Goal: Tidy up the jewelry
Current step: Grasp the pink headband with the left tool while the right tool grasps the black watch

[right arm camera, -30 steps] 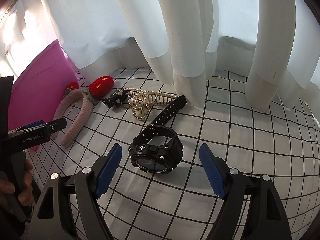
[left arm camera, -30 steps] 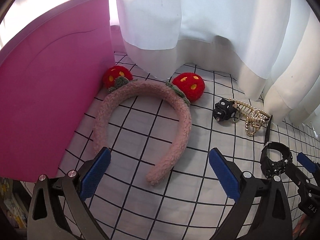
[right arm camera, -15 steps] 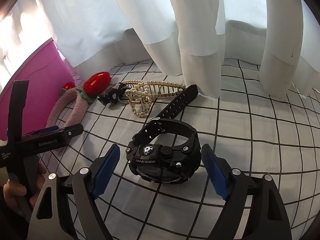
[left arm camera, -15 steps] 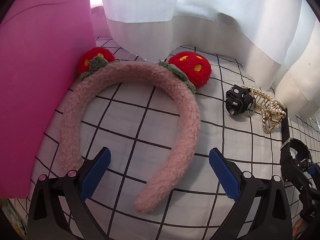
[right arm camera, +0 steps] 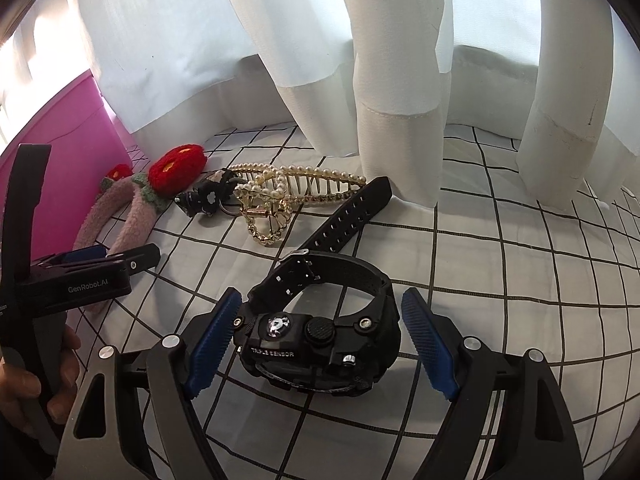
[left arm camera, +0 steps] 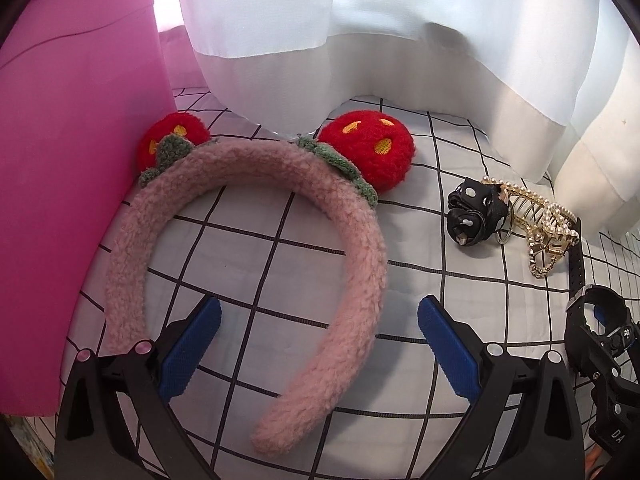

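Left-wrist view shows a pink panel (left arm camera: 60,208) standing at the far left, upright against the grid-patterned white cloth (left arm camera: 280,264). Beside it lies a fuzzy pink headband (left arm camera: 352,248), its arch pointing away and its two red pom-poms at the far side, the left one touching the panel. The left gripper (left arm camera: 318,344) hangs over the headband's open end with its jaws spread wide; the blue pads (left arm camera: 188,354) straddle the right leg of the band without pressing on it. Farther right sits a small black clip (left arm camera: 474,216), touching a gold pearl hair claw (left arm camera: 540,228). At the right edge the black watch (left arm camera: 592,312) appears, with part of the right gripper around it. White curtains (left arm camera: 400,40) hang along the far side of the cloth.

Right-wrist view has, at the left edge, a hand (right arm camera: 36,380) gripping the left gripper's handle. Beyond it lie the headband (right arm camera: 132,220), the black clip (right arm camera: 204,198) and the pearl hair claw (right arm camera: 280,196), in a row running rightward. The watch (right arm camera: 320,328) lies near the camera on its side, its loose strap end reaching toward the curtain. The right gripper (right arm camera: 320,344) is spread around the watch case: the left pad sits at or just beside the case, the right pad stands clearly apart, so nothing is pinched.
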A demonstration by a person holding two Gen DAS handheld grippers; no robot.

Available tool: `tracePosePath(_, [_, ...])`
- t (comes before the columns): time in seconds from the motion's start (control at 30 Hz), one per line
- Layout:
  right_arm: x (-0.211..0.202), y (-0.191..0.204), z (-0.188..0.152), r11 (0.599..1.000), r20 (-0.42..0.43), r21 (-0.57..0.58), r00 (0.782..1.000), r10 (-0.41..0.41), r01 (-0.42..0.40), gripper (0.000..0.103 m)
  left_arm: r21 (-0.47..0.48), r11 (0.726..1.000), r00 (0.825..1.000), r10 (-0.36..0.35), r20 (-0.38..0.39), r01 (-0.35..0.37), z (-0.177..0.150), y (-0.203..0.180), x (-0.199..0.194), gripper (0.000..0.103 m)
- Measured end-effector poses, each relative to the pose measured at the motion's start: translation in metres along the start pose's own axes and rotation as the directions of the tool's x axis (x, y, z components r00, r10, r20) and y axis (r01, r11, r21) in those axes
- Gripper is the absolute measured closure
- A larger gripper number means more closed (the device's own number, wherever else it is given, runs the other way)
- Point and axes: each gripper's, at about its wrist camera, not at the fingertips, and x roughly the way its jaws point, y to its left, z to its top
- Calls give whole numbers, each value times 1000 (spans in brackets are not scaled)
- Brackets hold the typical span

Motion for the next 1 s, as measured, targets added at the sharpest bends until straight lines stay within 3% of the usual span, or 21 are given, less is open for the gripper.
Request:
tracePosePath(0.13, [-2,4,-1,1000,15,-17,1000,-3,3,34,4,1000,1000,3,9,-3,6,-5,7,6])
tracePosePath(0.27, [-2,4,-1,1000,18,-18,1000,-1,1,34,7,1000,1000,2,9,-2,17,-11,7,6])
tracePosePath(0.37, [-3,4,-2,1000,20,-14,1000,1,-1,34,19,1000,1000,-6,17,6,21,-16,5,17])
tracePosePath(0.43, [-3,4,-2,1000,20,-16,1000,2,-1,34,38,999,1000,-19,25,18,22,-23,2,38])
tracePosePath(0.47, [-3,4,-2,1000,20,-15,1000,1,-1,34,47,999,999,-26,26,24,23,-26,1,44])
tracePosePath(0.53, [-4,4,-2,1000,21,-14,1000,1,0,34,62,998,999,-36,28,34,26,-30,-1,73])
tracePosePath(0.6, [-3,3,-2,1000,21,-15,1000,2,-1,34,69,997,999,-39,26,38,25,-32,-2,93])
tracePosePath(1.0, [-18,-12,-5,999,47,18,998,29,-29,34,56,997,995,-57,85,53,6,-40,-41,94])
